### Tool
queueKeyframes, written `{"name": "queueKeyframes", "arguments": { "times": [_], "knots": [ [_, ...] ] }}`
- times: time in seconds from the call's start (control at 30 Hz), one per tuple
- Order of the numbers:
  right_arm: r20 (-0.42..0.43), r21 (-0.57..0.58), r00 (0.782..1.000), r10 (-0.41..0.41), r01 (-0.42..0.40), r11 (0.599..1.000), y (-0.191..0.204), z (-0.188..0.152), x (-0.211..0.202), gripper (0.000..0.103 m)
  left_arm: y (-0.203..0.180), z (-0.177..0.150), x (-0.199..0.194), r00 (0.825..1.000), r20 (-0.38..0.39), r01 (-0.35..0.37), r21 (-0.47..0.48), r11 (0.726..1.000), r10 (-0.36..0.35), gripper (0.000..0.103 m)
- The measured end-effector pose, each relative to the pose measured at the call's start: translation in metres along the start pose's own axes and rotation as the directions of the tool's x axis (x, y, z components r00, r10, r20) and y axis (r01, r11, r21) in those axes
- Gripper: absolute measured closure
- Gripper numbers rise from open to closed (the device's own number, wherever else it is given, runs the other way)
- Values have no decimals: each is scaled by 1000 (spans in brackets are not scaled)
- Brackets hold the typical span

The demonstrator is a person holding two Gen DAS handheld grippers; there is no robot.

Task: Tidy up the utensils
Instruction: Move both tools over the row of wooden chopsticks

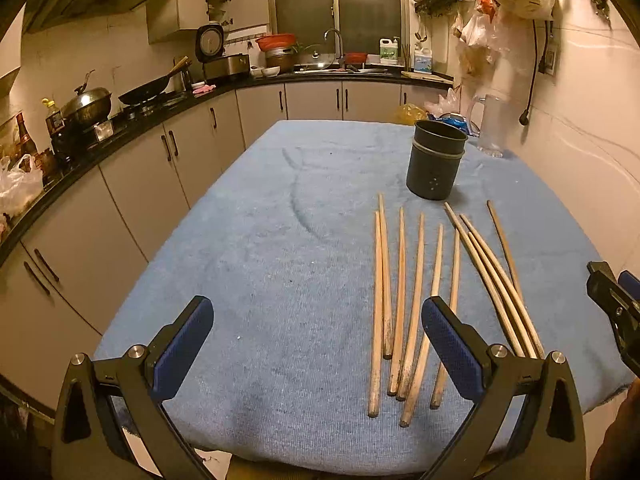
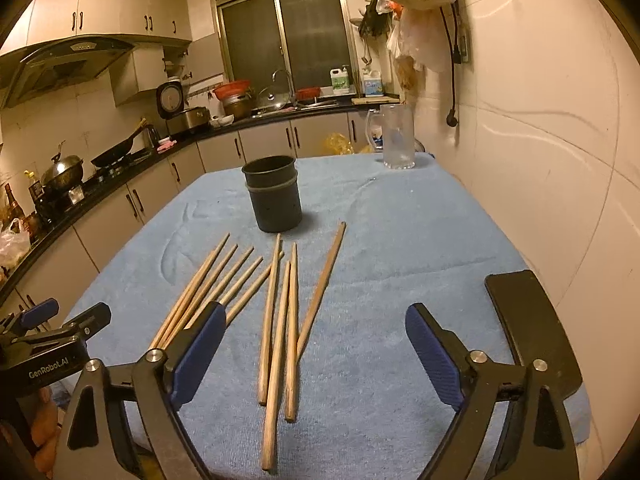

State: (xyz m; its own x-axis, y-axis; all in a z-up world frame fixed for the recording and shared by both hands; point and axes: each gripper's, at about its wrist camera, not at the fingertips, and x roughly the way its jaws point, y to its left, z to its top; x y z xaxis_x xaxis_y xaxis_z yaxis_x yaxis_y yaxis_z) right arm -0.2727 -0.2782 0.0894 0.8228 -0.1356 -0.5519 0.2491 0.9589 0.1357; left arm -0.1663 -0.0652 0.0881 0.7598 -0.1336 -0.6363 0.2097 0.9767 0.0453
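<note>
Gaping wide and empty, both tongs (image 1: 318,344) (image 2: 316,354) face chopsticks (image 2: 276,332); only right view shows a phone (image 2: 532,328).

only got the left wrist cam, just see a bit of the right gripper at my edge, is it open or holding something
Observer: The right gripper is open, with nothing between its fingers.
Operator: anything on the table past it that i cant see
Observer: Yes, a flat black object lies on the blue cloth just beyond the gripper's right finger, on the wall side.
</note>
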Motion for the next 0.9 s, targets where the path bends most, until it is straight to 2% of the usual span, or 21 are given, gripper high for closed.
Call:
{"name": "queueKeyframes", "arguments": {
  "times": [0.53,0.9],
  "knots": [
    [-14,13,1000,-3,3,1000,-2,-3,3,15,4,-6,-7,1000,-5,3,3,1000,-3,0],
    [-28,23,1000,-2,3,1000,-6,-4,6,15,7,-9,-7,1000,-12,4,3,1000,-4,0]
  ]
}}
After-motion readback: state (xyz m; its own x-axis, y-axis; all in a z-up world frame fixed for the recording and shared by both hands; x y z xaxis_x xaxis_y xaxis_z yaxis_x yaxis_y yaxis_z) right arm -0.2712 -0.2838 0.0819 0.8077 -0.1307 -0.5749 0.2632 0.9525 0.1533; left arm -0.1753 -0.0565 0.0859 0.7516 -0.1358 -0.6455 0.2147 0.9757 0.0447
